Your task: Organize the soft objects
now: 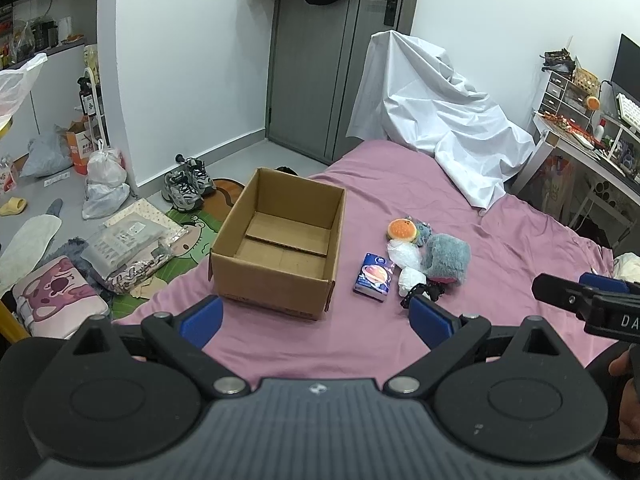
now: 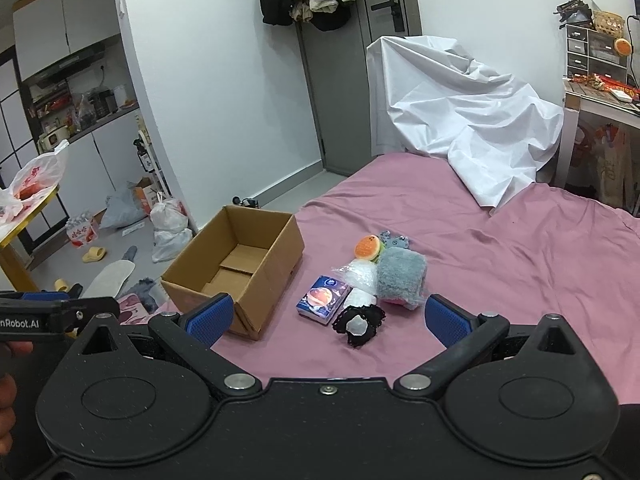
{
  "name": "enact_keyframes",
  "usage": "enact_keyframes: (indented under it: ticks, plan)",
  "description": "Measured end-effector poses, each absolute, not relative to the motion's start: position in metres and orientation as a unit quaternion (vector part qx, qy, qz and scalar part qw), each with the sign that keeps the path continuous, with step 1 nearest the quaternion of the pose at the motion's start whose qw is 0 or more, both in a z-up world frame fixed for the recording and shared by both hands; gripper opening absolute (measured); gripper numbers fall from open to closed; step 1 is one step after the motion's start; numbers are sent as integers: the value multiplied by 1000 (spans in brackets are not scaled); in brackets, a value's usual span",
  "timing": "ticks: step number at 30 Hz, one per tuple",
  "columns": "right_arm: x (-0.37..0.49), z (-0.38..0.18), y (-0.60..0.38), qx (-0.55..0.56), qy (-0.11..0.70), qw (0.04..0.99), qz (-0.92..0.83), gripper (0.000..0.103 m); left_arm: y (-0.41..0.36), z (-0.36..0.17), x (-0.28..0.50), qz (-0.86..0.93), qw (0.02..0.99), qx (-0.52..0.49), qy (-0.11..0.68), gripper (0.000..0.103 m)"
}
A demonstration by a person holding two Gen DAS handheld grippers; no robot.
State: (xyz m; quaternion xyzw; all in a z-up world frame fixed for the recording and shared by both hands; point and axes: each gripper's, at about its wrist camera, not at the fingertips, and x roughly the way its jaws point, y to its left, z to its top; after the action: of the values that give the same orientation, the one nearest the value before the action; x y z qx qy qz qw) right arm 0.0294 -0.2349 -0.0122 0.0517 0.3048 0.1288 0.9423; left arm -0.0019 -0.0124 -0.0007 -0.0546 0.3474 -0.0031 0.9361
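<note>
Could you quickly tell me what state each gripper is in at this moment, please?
Left gripper: open, holding nothing, above the pink bedsheet.
Right gripper: open, holding nothing, facing the pile of soft items.

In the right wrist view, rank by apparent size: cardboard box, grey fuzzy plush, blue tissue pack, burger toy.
1. cardboard box
2. grey fuzzy plush
3. blue tissue pack, though it lies nearer the camera, so this is unsure
4. burger toy

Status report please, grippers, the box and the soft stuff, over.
Left gripper and right gripper open, empty, above the bed. Box empty. Soft pile beside it, untouched. Nothing in the way.
</note>
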Motion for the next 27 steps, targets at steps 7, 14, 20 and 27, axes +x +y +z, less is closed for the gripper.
enact_keyframes:
  ticks: [7,14,20,27]
  plan:
    - [30,-11,-236,52,307,942,127,103,-13,2,6,-8,936,-59,346,99]
    - [37,-12,-237,62,329,934,128,103,-14,-2,18,-10,933,-55,356,99]
    - [54,-19,-245,93,372,914,129,103,-17,-11,34,-19,922,-61,381,99]
    - [74,-23,-250,92,401,902,130,103,-23,-17,52,-33,918,-69,389,99]
